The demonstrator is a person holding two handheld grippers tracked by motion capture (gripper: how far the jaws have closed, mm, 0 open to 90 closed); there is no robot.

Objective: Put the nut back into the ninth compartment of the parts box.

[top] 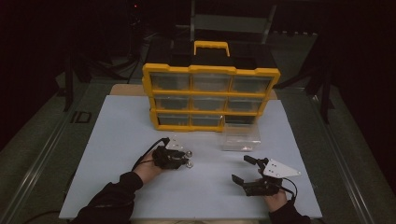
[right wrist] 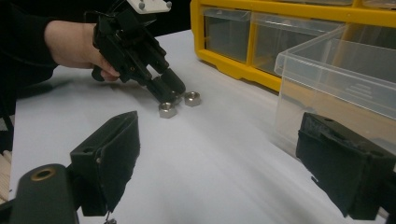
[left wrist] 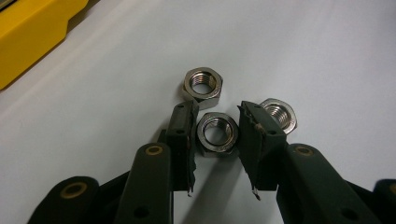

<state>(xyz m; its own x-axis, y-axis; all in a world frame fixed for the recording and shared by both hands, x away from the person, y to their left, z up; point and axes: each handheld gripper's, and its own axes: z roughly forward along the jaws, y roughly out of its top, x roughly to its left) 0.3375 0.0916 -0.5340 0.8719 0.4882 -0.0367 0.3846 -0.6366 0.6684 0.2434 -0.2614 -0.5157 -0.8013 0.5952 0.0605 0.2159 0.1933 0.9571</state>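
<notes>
Three steel nuts lie bunched on the white table (top: 116,154), in front of the yellow drawer cabinet (top: 210,95). Left hand-held gripper (left wrist: 217,135) pinches the middle nut (left wrist: 216,132) across its flats; right hand-held gripper (top: 250,169) hangs spread, holding nothing. Nut looks small, hard, dense, slick; flat-to-flat seems the sound hold.

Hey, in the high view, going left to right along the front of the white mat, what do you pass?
Left gripper, shut on a nut → clear plastic drawer pulled out of the yellow organizer → right gripper, fingers open.
</notes>
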